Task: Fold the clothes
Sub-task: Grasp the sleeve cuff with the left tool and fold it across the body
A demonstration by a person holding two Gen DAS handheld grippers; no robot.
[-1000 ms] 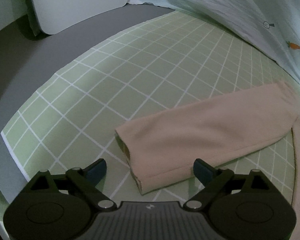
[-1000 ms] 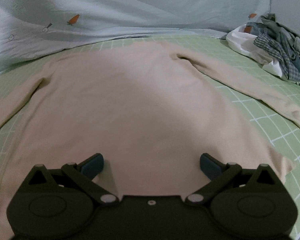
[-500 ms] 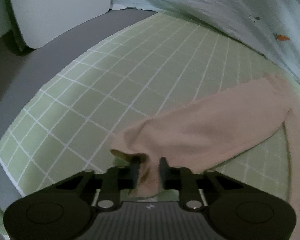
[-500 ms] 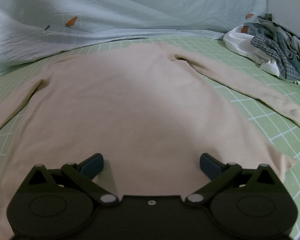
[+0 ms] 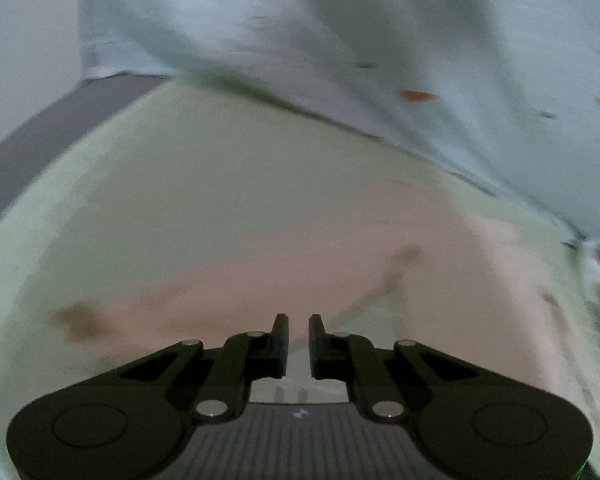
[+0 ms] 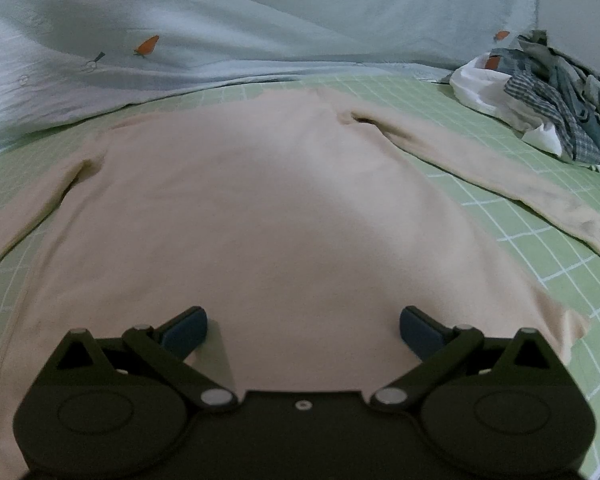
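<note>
A beige long-sleeved sweater (image 6: 268, 208) lies flat, front down the middle of the green checked mat (image 6: 540, 216), both sleeves spread out. My right gripper (image 6: 302, 330) is open and empty, hovering low over the sweater's hem. The left wrist view is badly blurred by motion. My left gripper (image 5: 298, 332) has its jaws nearly together, with beige sleeve fabric (image 5: 260, 280) right at the tips; the blur hides whether cloth is pinched between them. The sweater's left sleeve (image 6: 24, 216) lies out toward the left edge of the right wrist view.
A pale blue quilt with carrot prints (image 6: 260, 20) lies bunched along the far edge of the mat; it also shows in the left wrist view (image 5: 380, 60). A heap of checked and white clothes (image 6: 540, 96) sits at the far right.
My left gripper closed on the sleeve cuff and has swung fast to the right, blurring its view. My right gripper has stayed open over the hem.
</note>
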